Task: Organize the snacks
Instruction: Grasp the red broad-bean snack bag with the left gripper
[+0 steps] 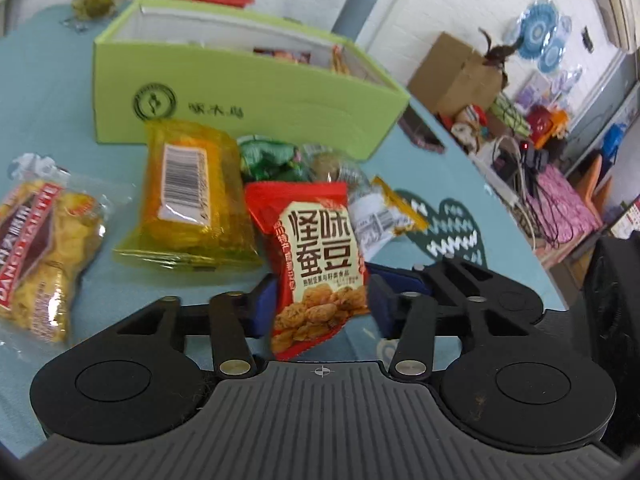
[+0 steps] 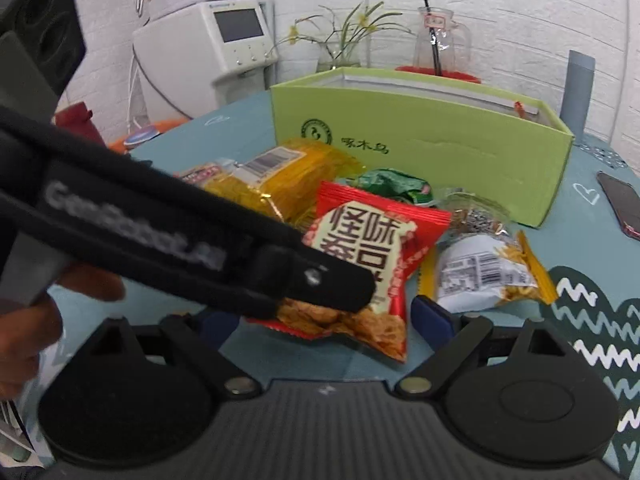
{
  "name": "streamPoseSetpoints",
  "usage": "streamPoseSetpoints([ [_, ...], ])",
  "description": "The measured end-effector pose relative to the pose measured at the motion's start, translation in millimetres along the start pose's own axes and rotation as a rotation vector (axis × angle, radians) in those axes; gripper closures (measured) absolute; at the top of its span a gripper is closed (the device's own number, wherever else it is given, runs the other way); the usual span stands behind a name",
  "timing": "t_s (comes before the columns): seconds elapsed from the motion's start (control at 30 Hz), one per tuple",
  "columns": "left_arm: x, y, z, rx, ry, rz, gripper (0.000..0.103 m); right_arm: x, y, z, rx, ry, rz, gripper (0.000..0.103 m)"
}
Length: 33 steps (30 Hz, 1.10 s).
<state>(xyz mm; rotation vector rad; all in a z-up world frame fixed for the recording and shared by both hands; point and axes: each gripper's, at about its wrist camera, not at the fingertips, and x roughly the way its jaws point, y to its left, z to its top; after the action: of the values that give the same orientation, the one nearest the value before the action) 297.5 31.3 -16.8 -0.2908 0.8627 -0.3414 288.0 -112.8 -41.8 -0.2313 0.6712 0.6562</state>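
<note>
A red snack packet (image 1: 316, 272) with white Chinese lettering sits between the blue pads of my left gripper (image 1: 320, 300), lifted off the blue table; the pads press its sides. In the right wrist view the same red packet (image 2: 372, 260) hangs from the left gripper (image 2: 328, 292). My right gripper (image 2: 328, 320) is open and empty just below it. Behind lie a yellow packet (image 1: 188, 196), a green packet (image 1: 272, 158), a clear bag (image 1: 336, 164) and a white-and-yellow packet (image 1: 380, 216). The green box (image 1: 240, 104) stands open at the back.
A chips bag (image 1: 40, 256) lies at the left. A phone (image 2: 620, 204) lies right of the box. A glass jug (image 2: 440, 40) and a plant vase (image 2: 340, 52) stand behind the box. The table edge (image 1: 500, 208) curves at the right, with clutter beyond.
</note>
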Motion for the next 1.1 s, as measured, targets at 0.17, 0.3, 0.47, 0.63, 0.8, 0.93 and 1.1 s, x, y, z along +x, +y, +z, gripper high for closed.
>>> streamPoseSetpoints([
  [0.17, -11, -4, -22, 0.021, 0.008, 0.01, 0.083, -24, 17, -14, -0.005, -0.018, 0.025, 0.011],
  [0.3, -29, -19, -48, 0.048, 0.024, 0.006, 0.08, -49, 30, -34, 0.003, -0.021, 0.045, 0.01],
  [0.47, -42, -32, -59, 0.084, 0.008, -0.016, 0.058, -69, 34, -47, 0.029, -0.042, 0.037, 0.011],
  [0.63, -54, -25, -42, 0.056, -0.069, 0.01, 0.042, -72, 22, -46, 0.108, -0.073, -0.001, 0.011],
  [0.8, -32, -22, -46, 0.055, 0.002, 0.028, 0.055, -58, 20, -45, 0.132, -0.056, 0.022, 0.011],
  [0.93, -23, -14, -47, 0.014, 0.042, -0.039, 0.067, -53, 26, -49, 0.088, -0.04, 0.021, 0.024],
  [1.1, -35, -21, -37, 0.026, 0.005, -0.079, 0.073, -68, 25, -38, 0.064, -0.077, -0.022, 0.027],
])
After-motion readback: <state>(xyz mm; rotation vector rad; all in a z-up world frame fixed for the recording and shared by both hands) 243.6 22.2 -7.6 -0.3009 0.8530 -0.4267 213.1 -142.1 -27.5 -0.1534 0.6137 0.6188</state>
